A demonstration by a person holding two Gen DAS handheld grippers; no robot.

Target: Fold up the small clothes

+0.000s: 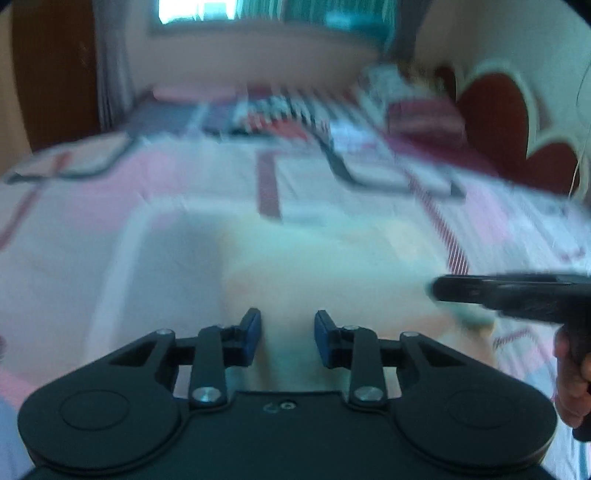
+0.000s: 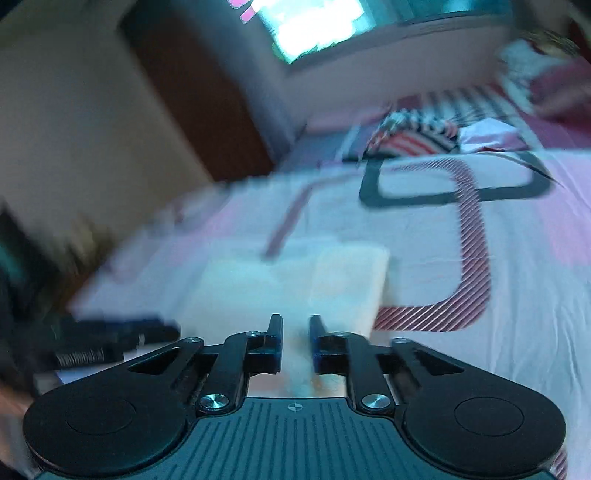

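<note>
Showing a pink-and-white patterned bedspread (image 1: 184,206) under both cameras, with the task's folded pale cloth (image 1: 332,266) lying flat at its middle, directly ahead of both tools.

Seen only from the left wrist: a red, scalloped headboard (image 1: 491,122) far right of the cloth, and a hand (image 1: 572,380) gripping the right tool's handle at the frame edge. Seen only from the right wrist: a dark brown door (image 2: 207,103) beyond the cloth to the left, and the cloth's sharp right-hand corner over a striped band of the bedspread. Shared by both: a bright window (image 2: 310,26) and a heap of striped clothes (image 2: 417,133), well beyond the cloth.

Blurred throughout by motion; cloth's creases and layers not legible. Cut off by the tool bodies: the cloth's near edge.

Left gripper (image 1: 287,334): poised above the cloth's near edge, jaws apart with a clear gap, nothing clamped; from the right wrist, only a dark smear left of the cloth. Right gripper (image 2: 295,343): jaws drawn in to a narrow slit over the cloth's near edge, as good as closed; from the left wrist, tip at the cloth's right edge. Cannot tell whether fabric is pinched between the pads.
</note>
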